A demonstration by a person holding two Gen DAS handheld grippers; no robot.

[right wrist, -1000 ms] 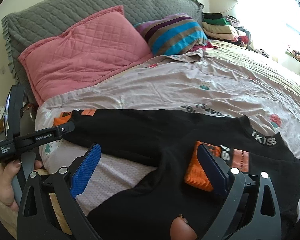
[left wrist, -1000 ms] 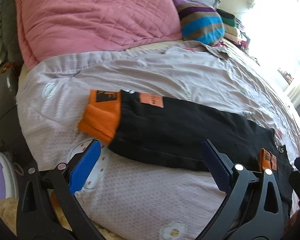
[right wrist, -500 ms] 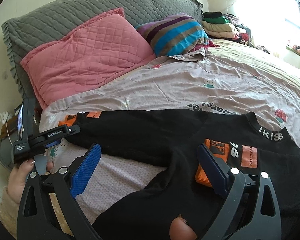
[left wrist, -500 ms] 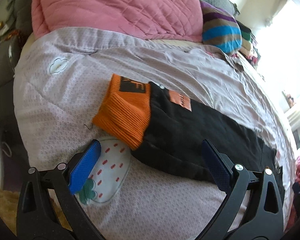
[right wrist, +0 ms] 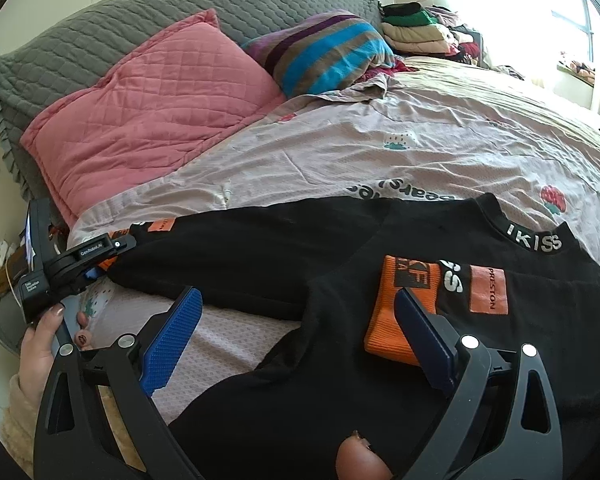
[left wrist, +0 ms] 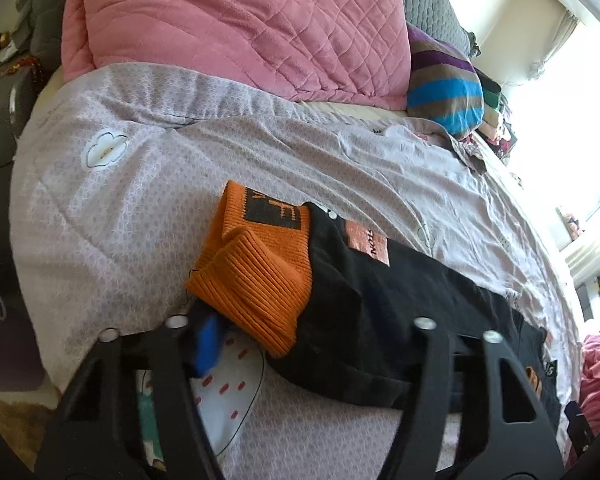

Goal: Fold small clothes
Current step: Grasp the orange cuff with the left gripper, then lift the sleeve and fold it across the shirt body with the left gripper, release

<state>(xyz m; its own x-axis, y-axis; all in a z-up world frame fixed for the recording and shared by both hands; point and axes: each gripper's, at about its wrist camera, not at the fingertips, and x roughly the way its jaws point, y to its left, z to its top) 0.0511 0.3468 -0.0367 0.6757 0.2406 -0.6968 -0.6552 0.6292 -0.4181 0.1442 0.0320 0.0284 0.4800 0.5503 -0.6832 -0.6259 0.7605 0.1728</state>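
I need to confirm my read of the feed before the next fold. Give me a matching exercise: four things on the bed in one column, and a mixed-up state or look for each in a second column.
Things:
A. pink pillow
B. striped pillow
C. right gripper
D. black sweater's collar

Descriptions:
1. white letters reading IKISS
2. open, one finger beside the orange cuff folded onto the chest
3. quilted, leaning on the grey headboard
4. blue, purple and brown bands

Pairs: A3, B4, C2, D1
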